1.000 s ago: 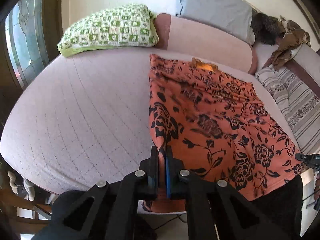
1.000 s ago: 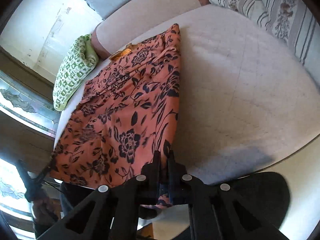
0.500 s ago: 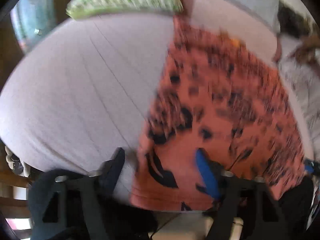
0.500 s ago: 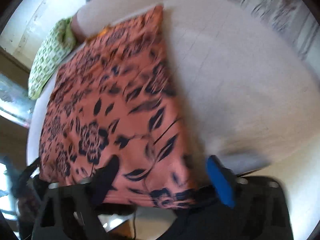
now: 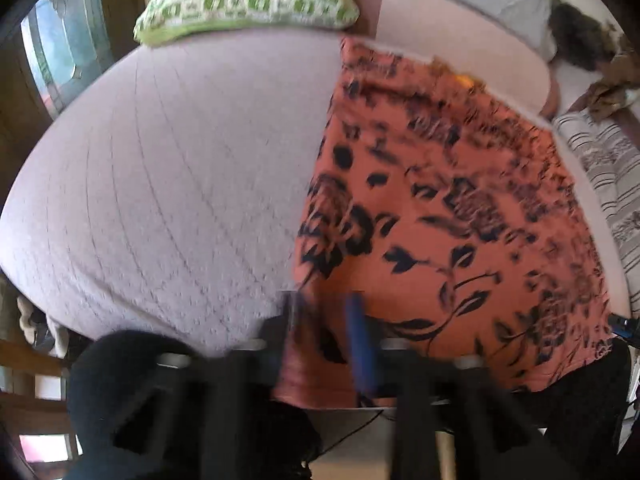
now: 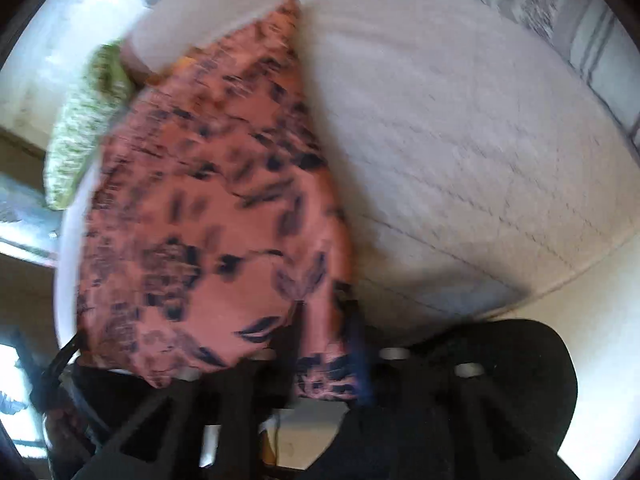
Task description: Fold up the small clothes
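Orange floral garment [image 5: 460, 208] lies flat on the bed [image 5: 168, 184], near hem at the bed's edge. Left tool [image 5: 326, 320] and right tool [image 6: 324, 332]: jaws just opening, released, each straddling a near corner of the hem, pads apart from the cloth.

I see the bed [image 5: 168, 184] under a pale quilted cover. The orange floral garment [image 5: 448, 216] lies flat on it, its near hem hanging over the front edge. At the far side a green checked pillow [image 5: 248, 0] rests on the cover, and a striped cushion [image 5: 612, 184] sits along the right.
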